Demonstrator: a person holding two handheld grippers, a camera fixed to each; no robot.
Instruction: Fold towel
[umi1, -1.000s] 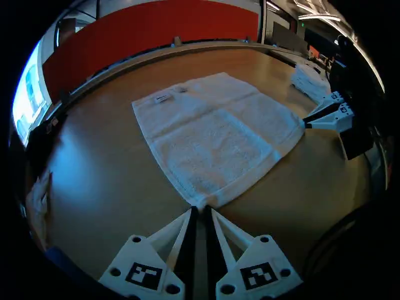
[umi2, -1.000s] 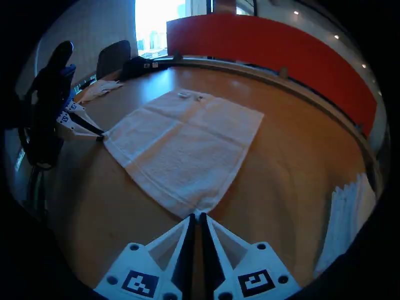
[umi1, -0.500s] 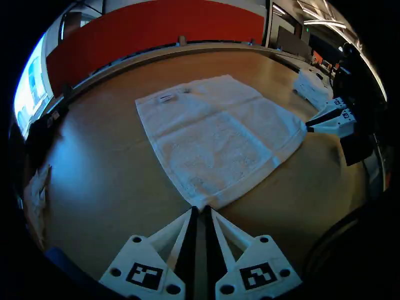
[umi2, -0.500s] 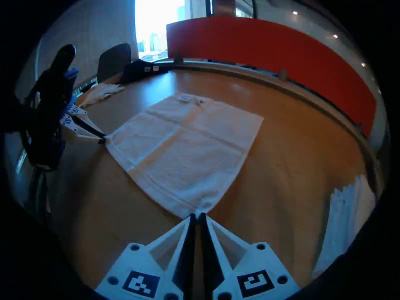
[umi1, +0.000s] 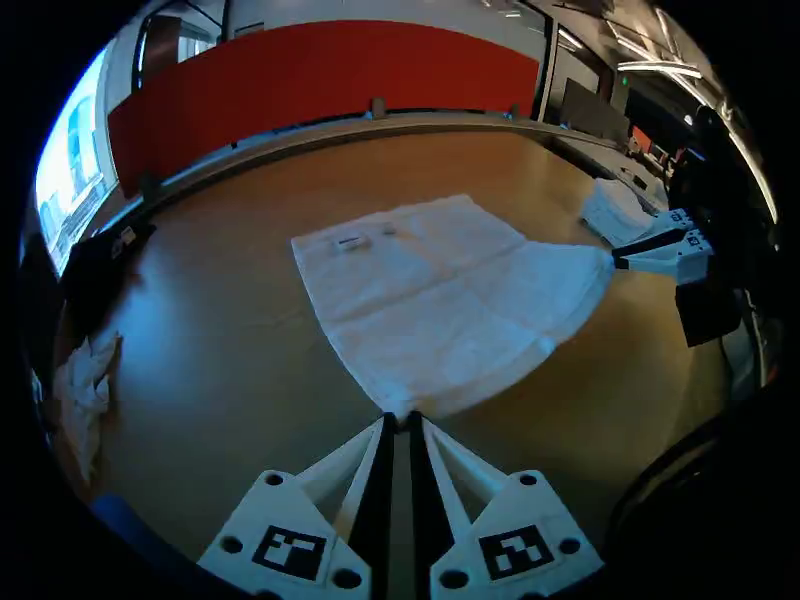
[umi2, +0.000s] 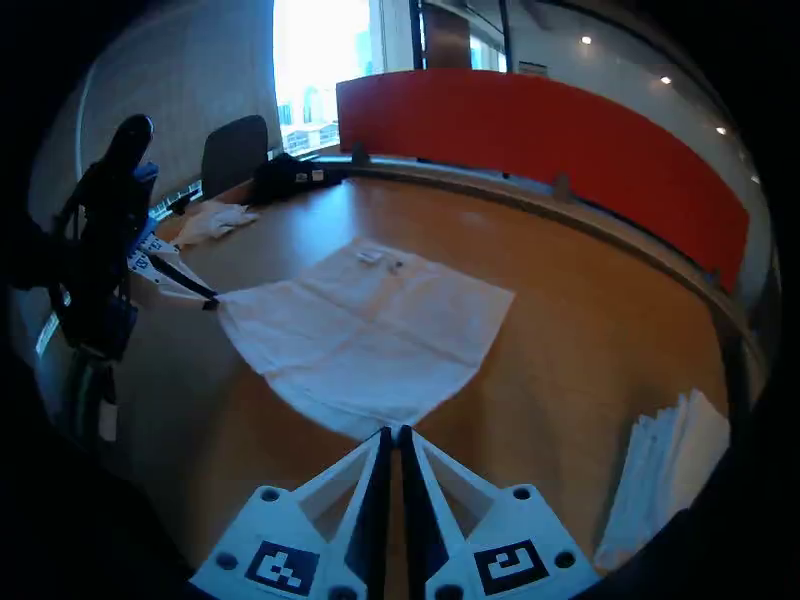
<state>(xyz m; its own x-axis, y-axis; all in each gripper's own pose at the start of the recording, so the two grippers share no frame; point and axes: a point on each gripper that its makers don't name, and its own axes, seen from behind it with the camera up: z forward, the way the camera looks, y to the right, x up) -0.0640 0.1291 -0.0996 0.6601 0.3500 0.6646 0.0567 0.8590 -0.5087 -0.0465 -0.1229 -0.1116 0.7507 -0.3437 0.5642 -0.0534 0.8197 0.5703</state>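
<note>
One white towel (umi1: 440, 300) is pinched at two corners by the left gripper (umi1: 402, 425) and the right gripper (umi2: 393, 435) above the table (umi1: 220, 330). One stack of folded towels (umi2: 665, 470) is seen nearby.

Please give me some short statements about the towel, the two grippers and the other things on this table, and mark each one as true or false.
1. The left gripper and the right gripper are each shut on a corner of the towel. True.
2. The towel is already folded in half. False: it is spread open, held by its two near corners.
3. A stack of folded towels lies on the table, on the right gripper's side. True.
4. The partition behind the table is blue. False: it is red.
5. The crumpled cloth lies on top of the towel. False: it lies apart from it, near the table's edge on the left gripper's side.
</note>
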